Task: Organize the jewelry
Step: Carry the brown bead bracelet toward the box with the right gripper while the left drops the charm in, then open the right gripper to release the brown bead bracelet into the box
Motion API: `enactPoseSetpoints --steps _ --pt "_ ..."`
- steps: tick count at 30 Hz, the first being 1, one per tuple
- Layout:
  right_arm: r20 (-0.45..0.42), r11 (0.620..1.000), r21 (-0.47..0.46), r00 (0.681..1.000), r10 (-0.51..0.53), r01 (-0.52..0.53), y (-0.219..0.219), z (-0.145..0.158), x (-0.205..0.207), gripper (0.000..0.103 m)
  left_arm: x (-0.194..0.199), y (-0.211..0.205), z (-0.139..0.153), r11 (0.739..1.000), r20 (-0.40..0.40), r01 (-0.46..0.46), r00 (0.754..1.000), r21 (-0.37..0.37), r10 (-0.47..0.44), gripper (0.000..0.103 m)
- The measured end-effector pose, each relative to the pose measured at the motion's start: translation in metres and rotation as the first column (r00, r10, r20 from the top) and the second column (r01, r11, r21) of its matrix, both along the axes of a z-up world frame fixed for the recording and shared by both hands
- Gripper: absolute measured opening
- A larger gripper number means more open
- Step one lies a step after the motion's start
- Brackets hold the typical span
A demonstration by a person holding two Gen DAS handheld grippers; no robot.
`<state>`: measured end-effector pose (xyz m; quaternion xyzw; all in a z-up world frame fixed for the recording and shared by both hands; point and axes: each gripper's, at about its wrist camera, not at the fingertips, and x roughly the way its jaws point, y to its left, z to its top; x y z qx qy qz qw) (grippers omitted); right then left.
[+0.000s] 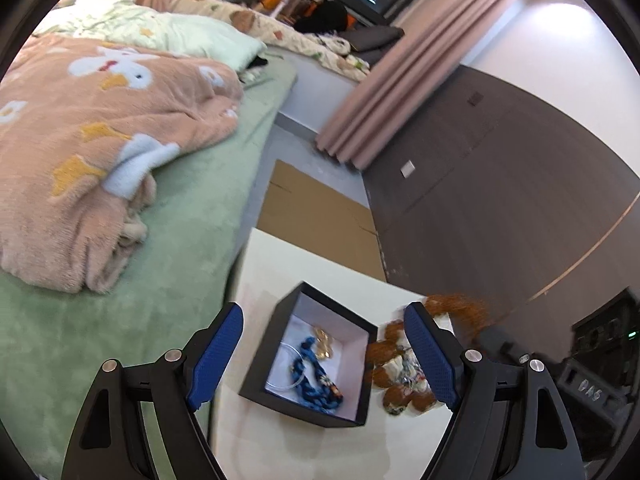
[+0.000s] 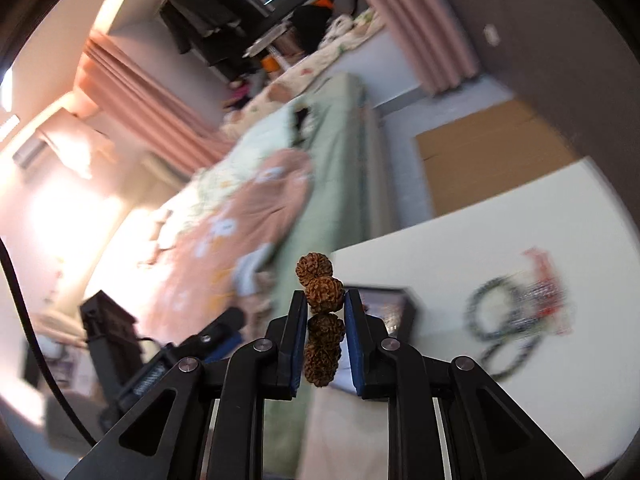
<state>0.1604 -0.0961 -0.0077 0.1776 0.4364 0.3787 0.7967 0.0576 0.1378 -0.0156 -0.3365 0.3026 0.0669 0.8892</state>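
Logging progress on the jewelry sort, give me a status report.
Left gripper open, empty, over black box. Right gripper shut on brown bead strand, lifted. Box already holds blue necklace. Nothing blocking.

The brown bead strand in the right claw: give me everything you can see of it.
The brown bead strand is a chain of round, wrinkled, seed-like beads, four showing in the right wrist view. It stands roughly upright, lined along the fingers. The right claw is shut on it, blue pads pressing the second bead from the top; the top bead sticks out past the fingertips. The lowest bead hangs between the fingers.
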Motion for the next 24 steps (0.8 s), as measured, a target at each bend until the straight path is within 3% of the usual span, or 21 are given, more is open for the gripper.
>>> enactPoseSetpoints --steps 1,2,3,7,16,24 --pt "-0.021 1.0 -0.008 1.0 0.01 -0.01 0.004 -0.009 0.004 0.053 0.0 0.001 0.0 1.0 0.003 -0.011 1.0 0.0 0.011 0.083" --pt "-0.046 0.999 -0.038 0.999 0.008 -0.009 0.006 -0.017 0.008 0.063 -0.001 0.001 -0.001 1.0 0.008 -0.017 1.0 -0.004 0.017 0.083" --pt "-0.068 0.998 -0.063 0.998 -0.009 0.005 0.005 -0.024 0.012 0.067 0.0 0.001 -0.002 1.0 0.01 -0.016 1.0 -0.007 0.017 0.083" --pt "-0.112 0.995 -0.028 0.989 -0.094 0.092 -0.031 -0.036 0.023 0.069 0.006 -0.009 -0.002 1.0 0.012 0.005 1.0 0.0 -0.005 0.083" --pt "-0.079 0.964 -0.112 0.965 -0.251 0.242 -0.106 -0.034 0.023 0.072 0.027 -0.057 -0.006 0.991 -0.004 0.128 0.992 0.033 -0.128 0.083" --pt "-0.111 0.959 -0.132 0.957 -0.267 0.252 -0.141 -0.041 0.029 0.072 0.04 -0.111 -0.005 0.959 -0.025 0.232 0.973 0.165 -0.231 0.082"
